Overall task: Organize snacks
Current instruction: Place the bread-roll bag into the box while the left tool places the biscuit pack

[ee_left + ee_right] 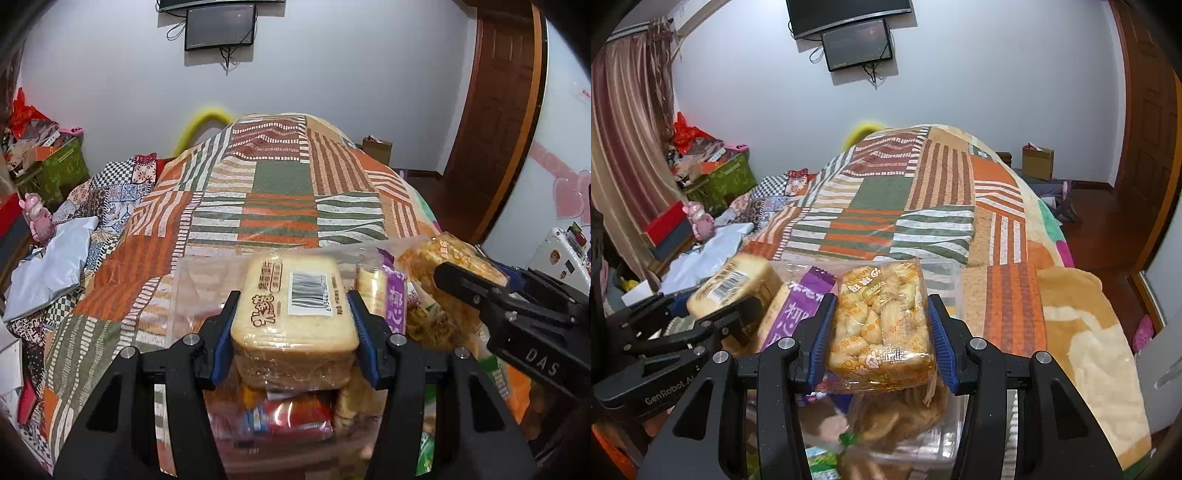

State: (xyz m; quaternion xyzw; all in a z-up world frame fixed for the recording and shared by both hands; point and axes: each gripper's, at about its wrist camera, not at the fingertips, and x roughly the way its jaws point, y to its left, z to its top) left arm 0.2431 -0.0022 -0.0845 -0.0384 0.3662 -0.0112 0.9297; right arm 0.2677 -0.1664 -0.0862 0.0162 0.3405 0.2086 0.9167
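So I've got a snack in each hand right now: my left tongs [293, 319] are clamped across the short sides of the bread pack [295, 302], long axis running straight away from me, barcode label up. My right tongs [881, 336] are squeezed on the clear bag of little puffed crackers [882, 321]. Both hang right over the clear plastic bin [945, 269], which sits at the near end of the bed [277, 192], so the drop is basically straight down. A purple packet [801, 306] stands in the bin between the two, just beside each.
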